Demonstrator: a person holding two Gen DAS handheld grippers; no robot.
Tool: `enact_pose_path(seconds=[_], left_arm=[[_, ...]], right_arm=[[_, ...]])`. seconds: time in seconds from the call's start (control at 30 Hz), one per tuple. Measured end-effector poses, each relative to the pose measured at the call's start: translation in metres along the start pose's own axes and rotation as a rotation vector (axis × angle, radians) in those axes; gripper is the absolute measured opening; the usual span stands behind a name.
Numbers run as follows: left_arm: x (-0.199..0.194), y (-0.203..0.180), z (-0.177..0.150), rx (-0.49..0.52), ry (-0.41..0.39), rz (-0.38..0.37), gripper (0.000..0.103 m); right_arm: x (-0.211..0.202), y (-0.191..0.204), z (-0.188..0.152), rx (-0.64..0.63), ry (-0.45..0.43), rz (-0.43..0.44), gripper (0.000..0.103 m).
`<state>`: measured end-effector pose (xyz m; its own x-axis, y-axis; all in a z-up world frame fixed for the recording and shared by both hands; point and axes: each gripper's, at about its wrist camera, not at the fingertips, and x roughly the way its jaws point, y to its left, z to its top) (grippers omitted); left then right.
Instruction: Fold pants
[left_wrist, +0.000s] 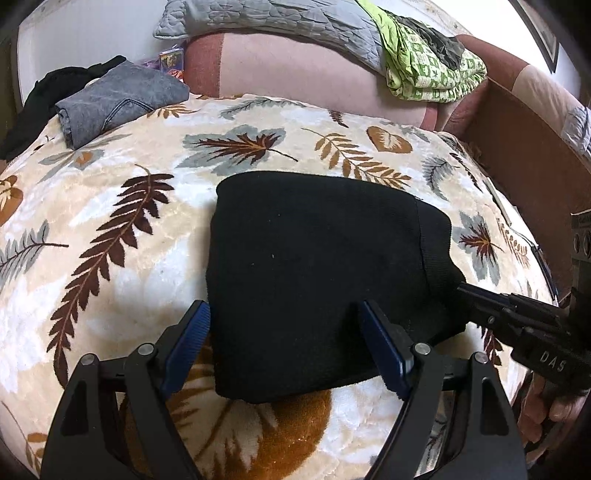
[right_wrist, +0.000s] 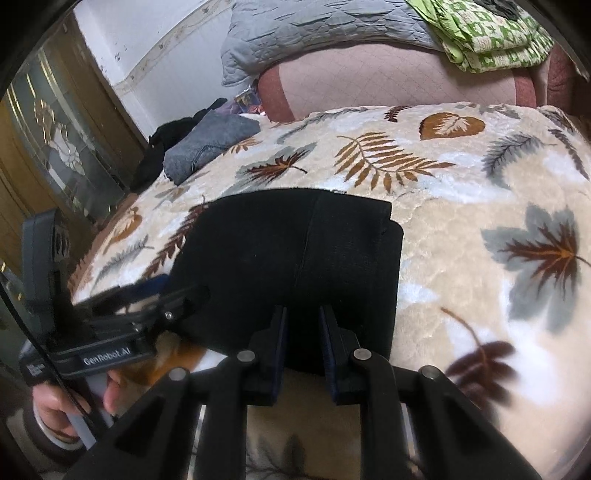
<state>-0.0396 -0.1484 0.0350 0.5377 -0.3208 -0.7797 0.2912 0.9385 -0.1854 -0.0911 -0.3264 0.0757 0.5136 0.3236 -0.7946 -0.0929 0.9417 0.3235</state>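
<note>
Left wrist view: my left claw (left_wrist: 284, 325) stands wide open over the near edge of the folded pants (left_wrist: 317, 266), which lie on the leaf blanket (left_wrist: 110, 206).

Right wrist view: my right claw (right_wrist: 303, 326) is nearly closed, seemingly pinching the pants' (right_wrist: 288, 251) near edge; black on black hides the contact.

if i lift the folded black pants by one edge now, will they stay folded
Probably not: the black pants look like soft knit stacked in loose layers, so they would likely droop and unfold. On the plush blanket, pushing may bunch them rather than slide them.
</note>
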Motion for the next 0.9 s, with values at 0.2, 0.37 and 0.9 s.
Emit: enact_pose_path(seconds=[0.2, 0.37, 0.9], left_arm=[[-0.008, 0.008, 0.009, -0.008, -0.023, 0.013, 0.083], [-0.008, 0.019, 0.017, -0.035, -0.014, -0.008, 0.084], [0.014, 0.055, 0.021, -0.145, 0.056, -0.105, 0.088]], right_arm=[[-0.008, 0.002, 0.009, 0.002, -0.035, -0.008, 0.064], [-0.004, -0.004, 0.015, 0.029, -0.027, -0.016, 0.064], [0.027, -0.038, 0.017, 0.153, 0.041, 0.002, 0.072]])
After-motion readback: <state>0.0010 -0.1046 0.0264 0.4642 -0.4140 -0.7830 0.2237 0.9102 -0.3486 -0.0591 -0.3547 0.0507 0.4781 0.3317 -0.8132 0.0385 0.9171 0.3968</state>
